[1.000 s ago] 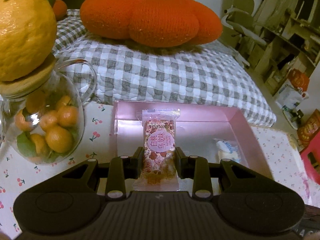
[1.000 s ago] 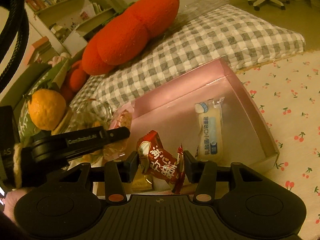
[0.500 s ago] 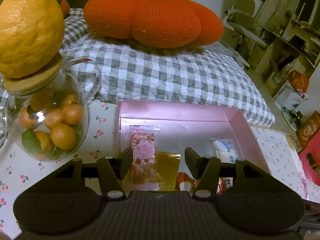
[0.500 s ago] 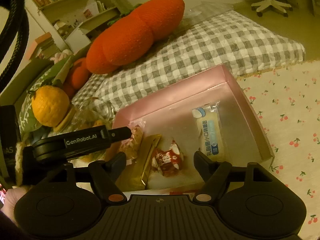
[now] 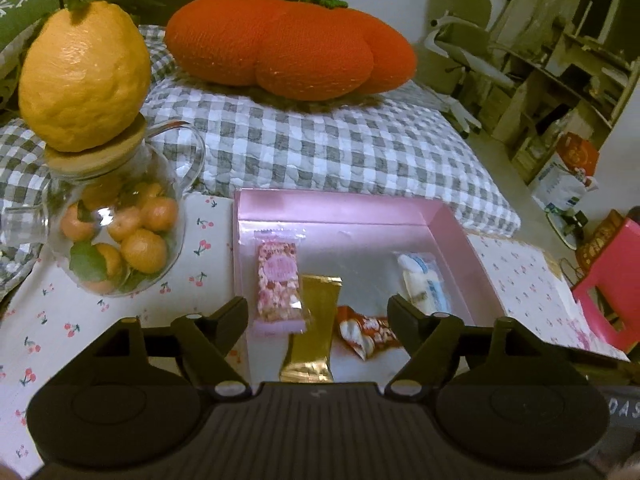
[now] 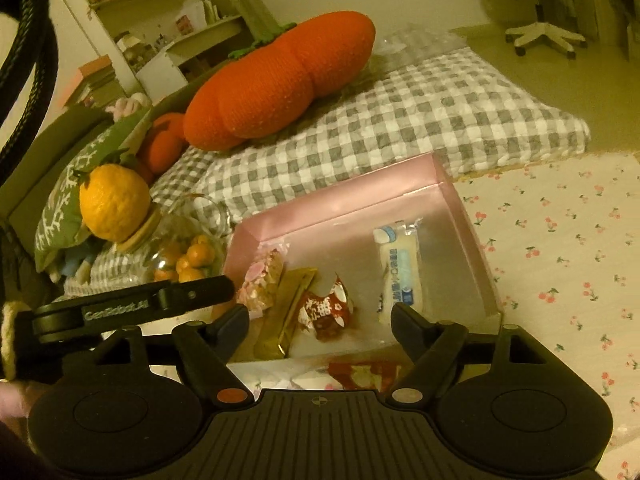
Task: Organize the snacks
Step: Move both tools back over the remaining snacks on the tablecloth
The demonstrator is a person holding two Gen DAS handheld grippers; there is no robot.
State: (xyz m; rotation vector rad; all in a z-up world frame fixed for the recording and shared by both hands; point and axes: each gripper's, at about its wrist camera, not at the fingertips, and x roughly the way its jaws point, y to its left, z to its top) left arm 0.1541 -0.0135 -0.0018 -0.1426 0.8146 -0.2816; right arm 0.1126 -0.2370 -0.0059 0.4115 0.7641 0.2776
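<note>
**Four snacks in the pink box, both tongs empty above its near edge**

The left tongs [image 5: 318,312] hang over the near end of the pink box [image 5: 340,208], jaws opening with nothing pressed between them; the pink-speckled snack bar [image 5: 278,286] lies just ahead of the left jaw, the gold packet [image 5: 314,328] beside it in the middle of the gap, and the red-and-white wrapper [image 5: 366,332] towards the right jaw; the white-and-blue packet [image 5: 422,282] lies apart, beyond the right jaw, near the box's right wall.

The right tongs [image 6: 320,320] hover at the same near edge, jaws likewise opening and gripping nothing; the red-and-white wrapper sits just ahead of the gap; the gold packet leans on the pink bar ahead of the left jaw; the white-and-blue packet lies lengthwise ahead of the right jaw.

The box rests on a cherry-print cloth [image 6: 560,248]; to the left of the left tongs stands a glass jar of small oranges [image 5: 116,236] with a large yellow citrus [image 5: 84,76] on its lid; beyond the box lie a checked cushion [image 5: 340,148] and an orange plush [image 5: 292,44].
</note>
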